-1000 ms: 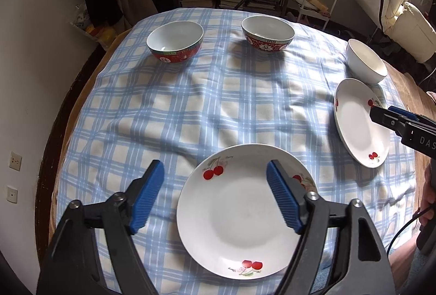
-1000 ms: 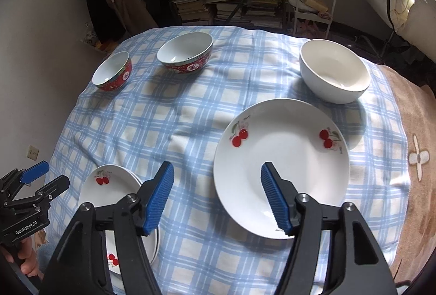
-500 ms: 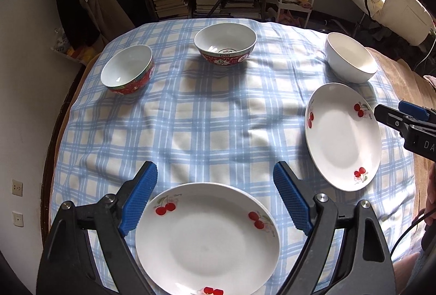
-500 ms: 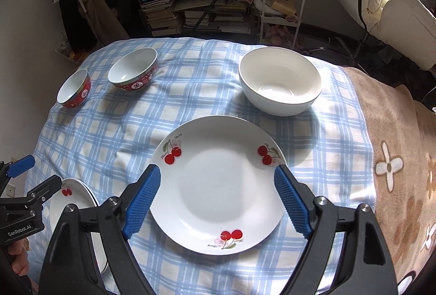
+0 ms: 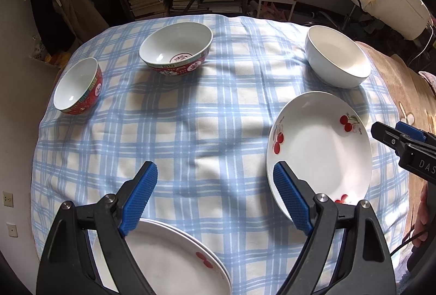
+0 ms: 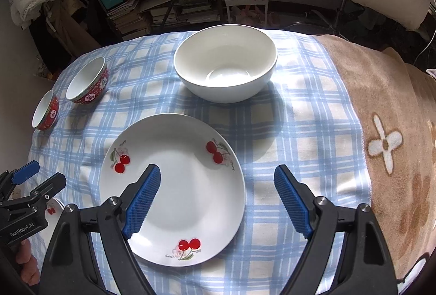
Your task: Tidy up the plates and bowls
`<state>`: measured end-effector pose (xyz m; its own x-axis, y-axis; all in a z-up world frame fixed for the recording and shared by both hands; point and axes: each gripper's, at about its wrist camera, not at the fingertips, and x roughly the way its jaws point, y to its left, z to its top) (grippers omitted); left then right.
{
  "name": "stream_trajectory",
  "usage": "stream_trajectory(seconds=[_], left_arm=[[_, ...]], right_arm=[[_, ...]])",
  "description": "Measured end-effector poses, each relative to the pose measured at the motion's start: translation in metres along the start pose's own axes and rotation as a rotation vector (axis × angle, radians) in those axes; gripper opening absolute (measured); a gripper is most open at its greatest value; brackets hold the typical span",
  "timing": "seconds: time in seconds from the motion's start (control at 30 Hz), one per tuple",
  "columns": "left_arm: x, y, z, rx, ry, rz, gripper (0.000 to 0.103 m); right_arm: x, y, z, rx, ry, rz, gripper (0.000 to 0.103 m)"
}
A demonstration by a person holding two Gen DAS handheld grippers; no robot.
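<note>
Because both pairs of jaws stand wide with nothing between them, the risks lie in the grasps to come. The right gripper (image 6: 216,199) hangs over the near right part of the white cherry-printed plate (image 6: 174,186), its left pad above the plate's middle, its right pad over the blue-checked cloth on the surface (image 6: 299,131). Closing there would probably catch nothing, or tip the rim and skid the plate across the soft, rumpled cloth. The left gripper (image 5: 215,196) hovers over bare cloth, with the stacked white cherry plates (image 5: 174,262) at the near left edge, partly under its frame; I would judge a blind pinch could shift the top plate. Farther off sit the plain white bowl (image 6: 226,63) on the right and, toward the left, the large red-patterned bowl (image 5: 177,49) and the small red-patterned bowl (image 5: 79,86), all upright and well apart.

Compared with a second ago, both cameras have swung right: the stack has slid from the left view's centre to its near edge, and the right gripper's jaws stand wider.
</note>
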<state>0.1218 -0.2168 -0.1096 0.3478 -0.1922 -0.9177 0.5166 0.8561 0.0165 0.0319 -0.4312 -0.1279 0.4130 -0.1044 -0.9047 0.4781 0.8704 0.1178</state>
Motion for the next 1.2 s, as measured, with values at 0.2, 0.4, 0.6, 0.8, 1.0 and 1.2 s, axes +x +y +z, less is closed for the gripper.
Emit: stream_trajectory(seconds=[0.2,0.4,0.6,0.8,1.0,1.2], left_arm=[[0.026,-0.016,0.0,0.019,0.036,-0.019,0.086],[0.049,-0.026,0.002,0.028,0.076,-0.021,0.085],[0.064,-0.03,0.003,0.022,0.092,-0.034,0.074],[0.079,-0.037,0.0,0.002,0.142,-0.109,0.048],[0.084,-0.043,0.0,-0.016,0.127,-0.133,0.037],[0.086,-0.048,0.003,-0.06,0.128,-0.193,0.02]], right_arm=[[0.019,-0.016,0.0,0.052,0.04,0.023,0.09],[0.034,-0.026,-0.003,0.078,0.085,0.032,0.089],[0.047,-0.033,-0.01,0.105,0.143,0.056,0.075],[0.059,-0.033,-0.016,0.105,0.19,0.043,0.062],[0.058,-0.04,-0.016,0.147,0.184,0.113,0.037],[0.063,-0.044,-0.019,0.177,0.194,0.164,0.014]])
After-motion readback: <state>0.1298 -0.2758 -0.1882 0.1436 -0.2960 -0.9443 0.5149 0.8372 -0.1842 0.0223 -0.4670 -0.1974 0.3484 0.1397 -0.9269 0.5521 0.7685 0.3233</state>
